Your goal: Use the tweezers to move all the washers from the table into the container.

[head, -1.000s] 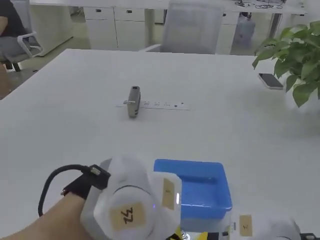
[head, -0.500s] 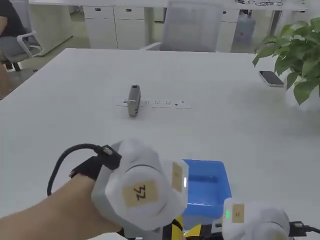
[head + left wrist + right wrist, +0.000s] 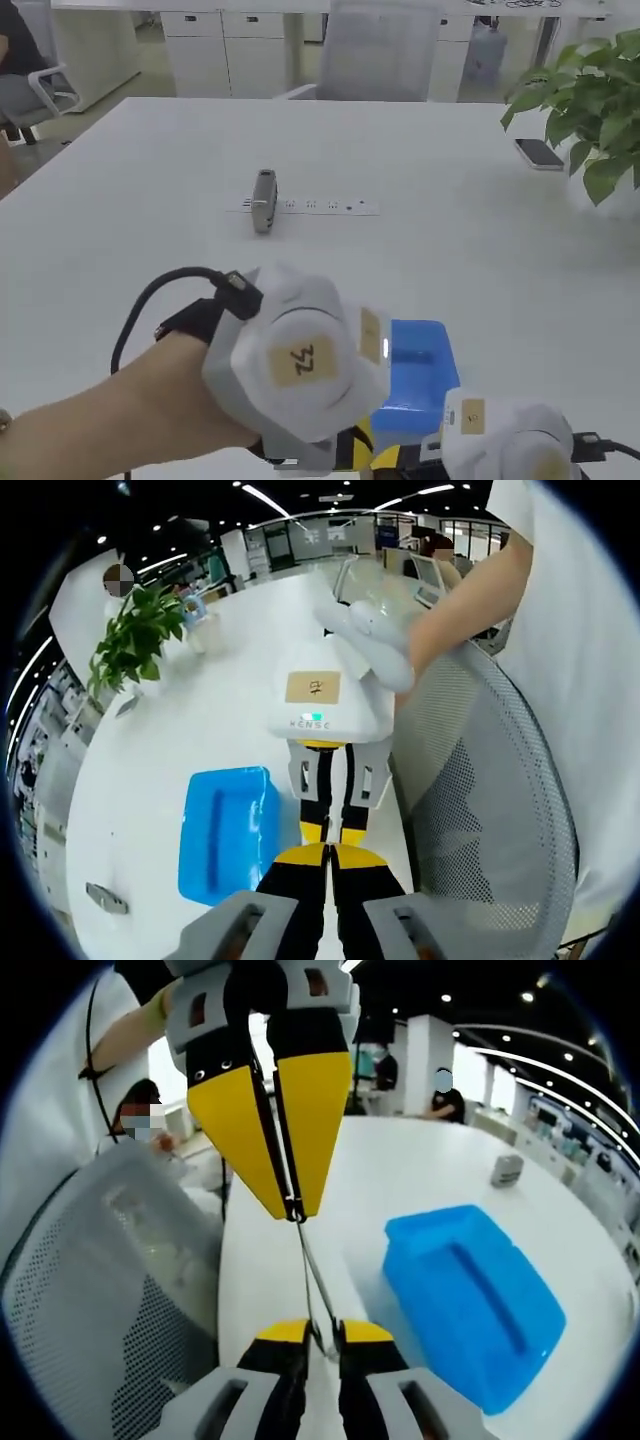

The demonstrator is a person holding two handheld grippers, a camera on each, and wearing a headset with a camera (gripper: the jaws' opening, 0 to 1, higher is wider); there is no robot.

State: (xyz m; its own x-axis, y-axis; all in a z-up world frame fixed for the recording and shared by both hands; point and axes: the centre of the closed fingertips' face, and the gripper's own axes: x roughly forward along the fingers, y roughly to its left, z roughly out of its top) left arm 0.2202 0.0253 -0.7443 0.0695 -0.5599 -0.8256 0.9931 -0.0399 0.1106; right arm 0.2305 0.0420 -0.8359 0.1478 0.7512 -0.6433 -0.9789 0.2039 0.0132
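Observation:
My left gripper (image 3: 330, 858) and my right gripper (image 3: 322, 1338) point at each other, tip to tip, just above the table's near edge. Thin metal tweezers (image 3: 310, 1270) run between them. The left gripper (image 3: 292, 1215) has its yellow jaws shut on one end of them. The other end sits between the right gripper's nearly closed fingers (image 3: 285, 1338). The blue container (image 3: 425, 365) stands right beside both grippers, seen also as a blue container (image 3: 225, 830) in the left gripper view and a blue container (image 3: 470, 1300) in the right gripper view.
A white power strip (image 3: 320, 206) with a grey adapter (image 3: 263, 199) lies mid-table. A phone (image 3: 540, 152) and a potted plant (image 3: 590, 110) are at the far right. A mesh chair (image 3: 490, 820) stands close against the table's near edge.
The left gripper has risen and moved right, covering more of the blue container. The right gripper has come up at the bottom right to meet it.

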